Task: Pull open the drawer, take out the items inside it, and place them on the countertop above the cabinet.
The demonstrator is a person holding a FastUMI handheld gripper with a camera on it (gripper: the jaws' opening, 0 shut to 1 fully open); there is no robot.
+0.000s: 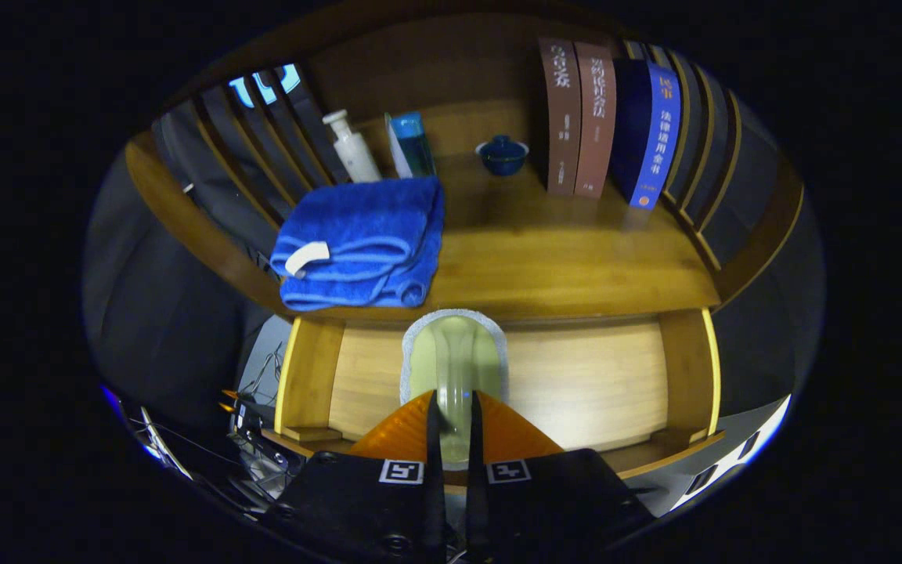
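My gripper (453,407) is shut on a pale green pad with a grey rim (455,352), which stands upright between the two orange fingers (396,435). Behind and below the pad is the open wooden drawer (576,384); the bottom I can see is bare, and the pad and fingers hide its middle. The pad's top edge reaches the front edge of the wooden countertop (561,266) above the drawer. A folded blue towel (361,243) lies on the countertop, just left of the pad.
At the back of the countertop stand a white bottle (351,149), a blue box (412,145), a dark blue lidded cup (503,154) and three upright books (604,117). Slatted rails close both sides. Cables and tools (247,407) lie left of the drawer.
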